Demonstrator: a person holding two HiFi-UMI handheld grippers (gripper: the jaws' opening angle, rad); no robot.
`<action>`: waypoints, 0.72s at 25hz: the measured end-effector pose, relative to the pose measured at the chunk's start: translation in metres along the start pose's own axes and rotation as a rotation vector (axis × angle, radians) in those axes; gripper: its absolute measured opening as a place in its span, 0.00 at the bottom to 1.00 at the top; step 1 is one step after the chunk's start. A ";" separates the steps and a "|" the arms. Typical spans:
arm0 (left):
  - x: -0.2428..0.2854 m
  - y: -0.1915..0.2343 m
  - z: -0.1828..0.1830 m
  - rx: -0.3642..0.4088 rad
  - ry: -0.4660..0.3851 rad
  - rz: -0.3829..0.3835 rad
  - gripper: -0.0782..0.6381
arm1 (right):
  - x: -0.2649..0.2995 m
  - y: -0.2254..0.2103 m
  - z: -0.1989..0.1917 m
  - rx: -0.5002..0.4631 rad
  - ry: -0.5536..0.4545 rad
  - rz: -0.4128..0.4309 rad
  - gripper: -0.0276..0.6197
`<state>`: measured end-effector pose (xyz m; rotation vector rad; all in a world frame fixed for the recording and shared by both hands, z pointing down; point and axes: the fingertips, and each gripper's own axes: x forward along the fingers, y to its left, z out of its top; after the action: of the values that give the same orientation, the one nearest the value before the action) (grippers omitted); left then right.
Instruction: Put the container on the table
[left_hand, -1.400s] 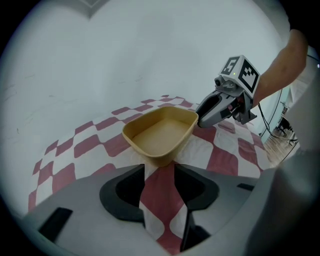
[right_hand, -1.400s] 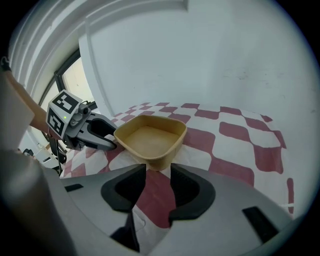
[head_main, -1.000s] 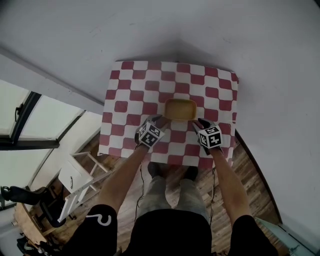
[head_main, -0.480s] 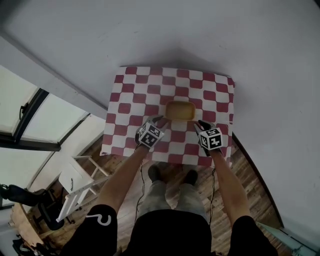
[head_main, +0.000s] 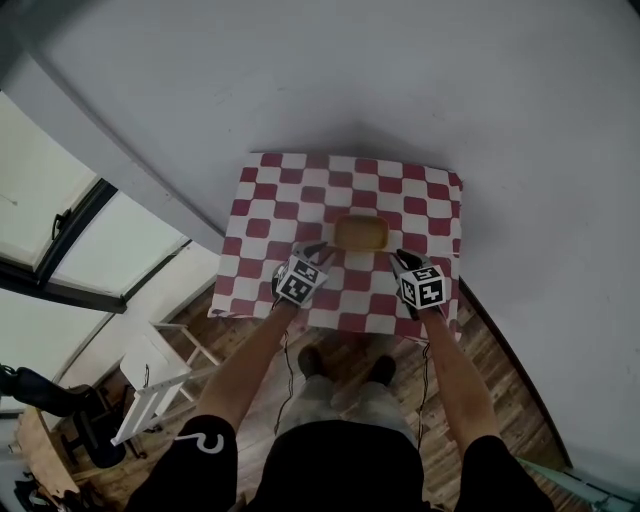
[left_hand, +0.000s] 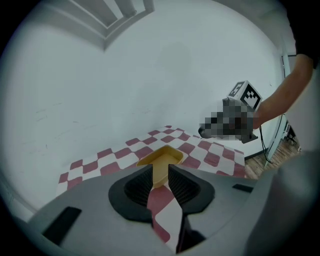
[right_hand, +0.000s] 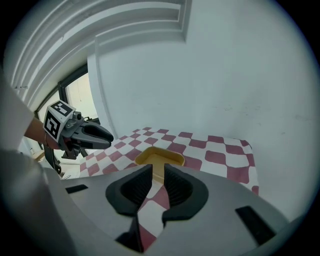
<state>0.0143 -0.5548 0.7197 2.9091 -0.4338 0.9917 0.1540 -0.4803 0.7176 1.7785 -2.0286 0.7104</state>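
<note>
A shallow yellow container rests on the table with the red-and-white checked cloth, a little beyond its middle. My left gripper hovers just short of the container's left corner and my right gripper just short of its right corner, both lifted off the cloth. In the left gripper view the container shows through the narrow gap of the left gripper; its jaws are closing with nothing between them. The right gripper is also closing on nothing, the container lying ahead.
A white wall stands right behind the table. A white chair is on the wooden floor at the lower left, under a window. The person's legs stand at the table's near edge.
Both grippers have risen and drawn slightly back from the container, which stays on the cloth. Their jaws have narrowed. The table looks smaller and farther in the head view.
</note>
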 end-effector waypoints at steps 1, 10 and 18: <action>-0.004 -0.001 0.002 -0.005 -0.007 0.004 0.26 | -0.004 0.002 0.004 -0.002 -0.009 -0.001 0.18; -0.049 -0.015 0.038 -0.026 -0.118 0.022 0.21 | -0.043 0.019 0.037 -0.075 -0.076 -0.018 0.16; -0.091 -0.023 0.077 -0.049 -0.252 0.079 0.19 | -0.084 0.030 0.071 -0.062 -0.174 -0.032 0.13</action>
<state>-0.0027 -0.5199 0.6046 3.0032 -0.5786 0.6124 0.1419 -0.4508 0.6083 1.8912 -2.1023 0.4930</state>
